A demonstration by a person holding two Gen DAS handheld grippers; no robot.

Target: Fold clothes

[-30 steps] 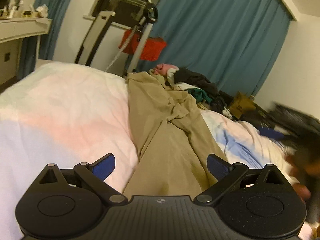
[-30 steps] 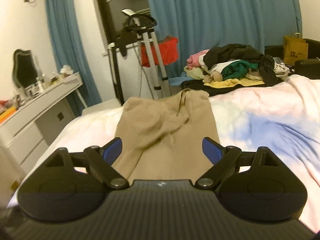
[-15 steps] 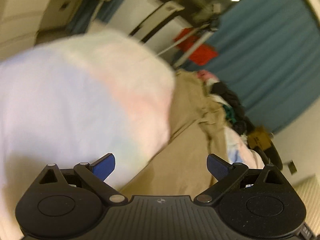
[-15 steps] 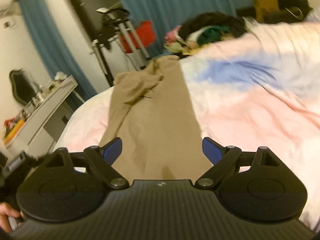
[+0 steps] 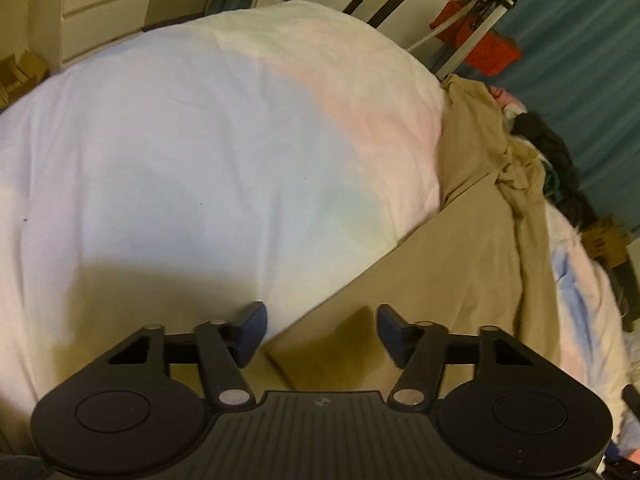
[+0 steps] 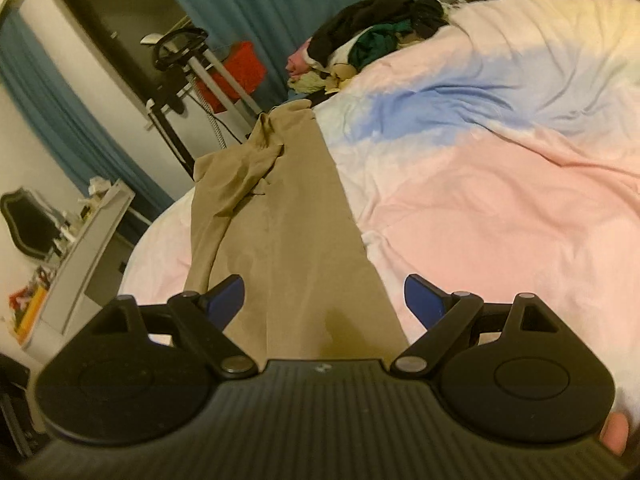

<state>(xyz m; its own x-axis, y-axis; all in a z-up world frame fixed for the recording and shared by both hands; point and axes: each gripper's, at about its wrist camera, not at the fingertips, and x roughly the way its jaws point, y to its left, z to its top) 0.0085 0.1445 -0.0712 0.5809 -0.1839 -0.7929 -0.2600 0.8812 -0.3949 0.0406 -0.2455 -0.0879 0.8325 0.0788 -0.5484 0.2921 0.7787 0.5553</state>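
On the bed (image 5: 180,160) — left tongs (image 5: 318,334) closing over tan trousers (image 5: 460,272).

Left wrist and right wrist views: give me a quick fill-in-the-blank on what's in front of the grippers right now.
1. The tan trousers lie stretched on the pastel ____.
2. The left gripper is closing over a ____ of the trousers.
3. The right gripper has its jaws ____.
4. Behind the pile of clothes hang ____ curtains.

Missing words: duvet; corner; open; blue
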